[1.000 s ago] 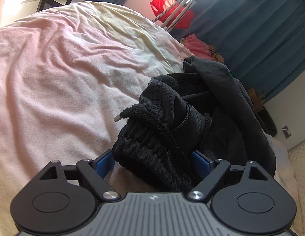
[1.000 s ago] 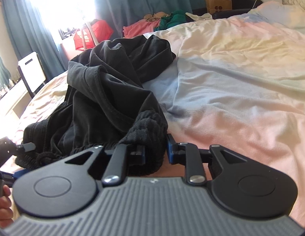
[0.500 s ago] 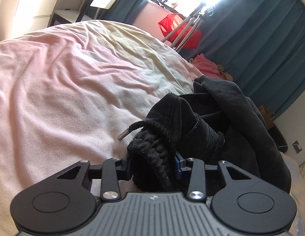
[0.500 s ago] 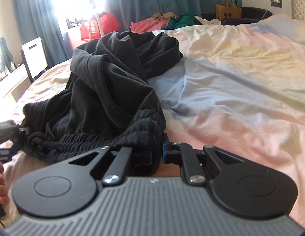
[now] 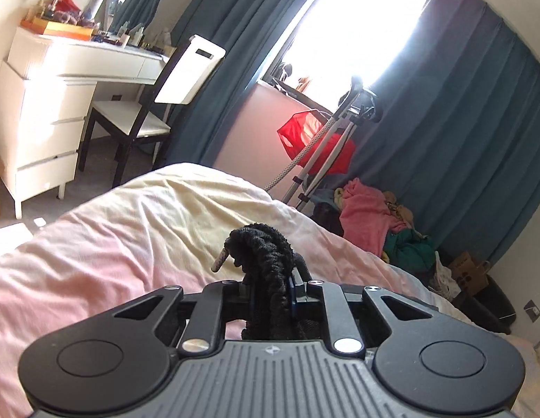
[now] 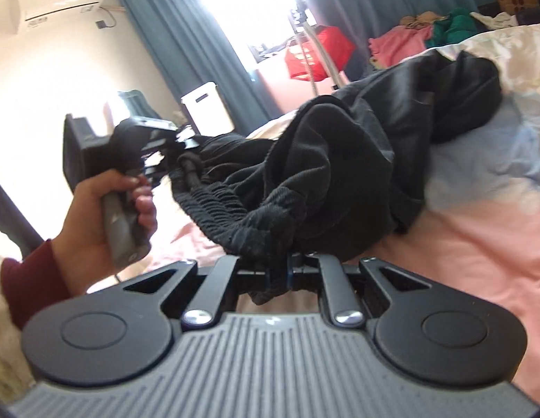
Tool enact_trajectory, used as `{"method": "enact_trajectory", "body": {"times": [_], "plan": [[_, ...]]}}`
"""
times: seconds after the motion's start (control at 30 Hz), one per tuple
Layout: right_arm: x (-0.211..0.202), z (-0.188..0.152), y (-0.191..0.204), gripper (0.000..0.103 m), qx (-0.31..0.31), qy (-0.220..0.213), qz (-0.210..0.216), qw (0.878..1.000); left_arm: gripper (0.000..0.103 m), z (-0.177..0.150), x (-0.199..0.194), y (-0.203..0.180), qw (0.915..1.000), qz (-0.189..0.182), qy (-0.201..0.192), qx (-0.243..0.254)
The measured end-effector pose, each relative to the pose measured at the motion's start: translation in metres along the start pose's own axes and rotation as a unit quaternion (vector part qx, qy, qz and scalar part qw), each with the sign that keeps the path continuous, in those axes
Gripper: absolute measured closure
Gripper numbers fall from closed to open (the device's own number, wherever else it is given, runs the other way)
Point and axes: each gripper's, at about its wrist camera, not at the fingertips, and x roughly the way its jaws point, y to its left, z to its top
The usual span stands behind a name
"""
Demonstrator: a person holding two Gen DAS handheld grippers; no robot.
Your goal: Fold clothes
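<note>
Left gripper (image 5: pixel 270 287) jaws closing on the ribbed waistband of the black drawstring trousers (image 6: pixel 339 160), lifted above the pink-and-cream bedsheet (image 5: pixel 95 244). Right gripper (image 6: pixel 280 273) clamped nearly closed on the same waistband; trouser legs trail across the bedsheet beyond.

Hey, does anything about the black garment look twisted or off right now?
Yes: the black garment hangs bunched between both claws, only its ribbed waistband pinched; the rest lies crumpled on the bed, and a drawstring tip sticks out.

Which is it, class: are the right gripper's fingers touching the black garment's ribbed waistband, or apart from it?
Touching. The right wrist view shows the right gripper with jaws shut on the ribbed waistband of the black garment.
</note>
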Motion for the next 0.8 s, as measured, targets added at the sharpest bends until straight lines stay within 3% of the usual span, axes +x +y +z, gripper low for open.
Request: {"method": "enact_trajectory", "body": {"times": [0.23,0.37,0.5,0.57,0.7,0.8], "plan": [[0.125,-0.003,0.087,0.091,0.03,0.028,0.124,0.991,0.086,0.119,0.055,0.058,0.9983,0.034,0.016,0.044],[0.197,-0.01,0.128,0.091,0.007,0.05,0.164,0.985,0.085,0.157,0.104,0.086,0.9893,0.064,0.037,0.125],[0.265,-0.024,0.14,0.091,0.009,0.091,0.156,0.984,0.084,0.15,0.171,0.126,0.9836,0.057,0.088,0.147],[0.284,-0.031,0.133,0.09,0.026,0.108,0.155,0.982,0.081,0.134,0.189,0.151,0.989,0.027,0.083,0.12],[0.294,-0.037,0.122,0.089,0.036,0.119,0.165,0.978,0.078,0.107,0.202,0.187,0.9932,0.02,0.073,0.089],[0.29,-0.034,0.122,0.087,0.035,0.119,0.172,0.977,0.062,0.098,0.196,0.2,0.9933,0.02,0.062,0.095]]}}
